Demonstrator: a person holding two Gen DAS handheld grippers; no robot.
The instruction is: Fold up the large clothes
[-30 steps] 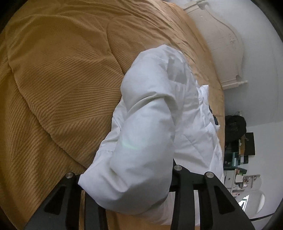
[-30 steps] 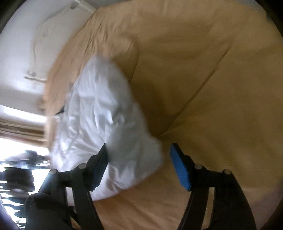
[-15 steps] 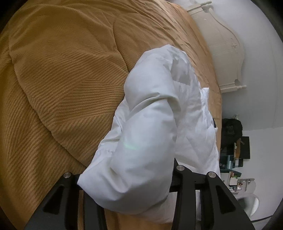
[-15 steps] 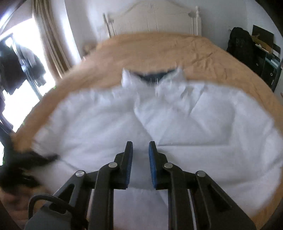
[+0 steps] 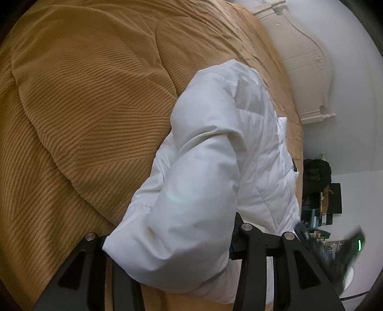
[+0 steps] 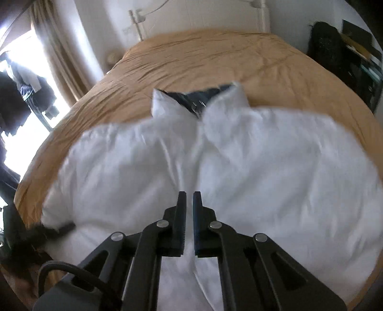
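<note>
A puffy white jacket [image 6: 227, 155] with a dark lining at its collar lies spread on a bed with a mustard ribbed cover [image 6: 215, 59]. In the left wrist view one thick sleeve [image 5: 191, 203] of the jacket fills the space between my left gripper's [image 5: 170, 241] fingers, which are closed on it near the cuff; the fingertips are hidden by the fabric. My right gripper [image 6: 189, 198] hovers over the middle of the jacket's body, jaws nearly together with a thin gap and nothing between them.
A white headboard [image 6: 203, 14] stands at the far end of the bed. A window with curtains [image 6: 47, 47] is on the left. A dark bag and shelves [image 6: 335, 47] stand at the right of the bed.
My right gripper let go of the right sleeve, swung round to face the headboard over the jacket's middle, and its jaws closed. The left gripper stayed on its sleeve.
</note>
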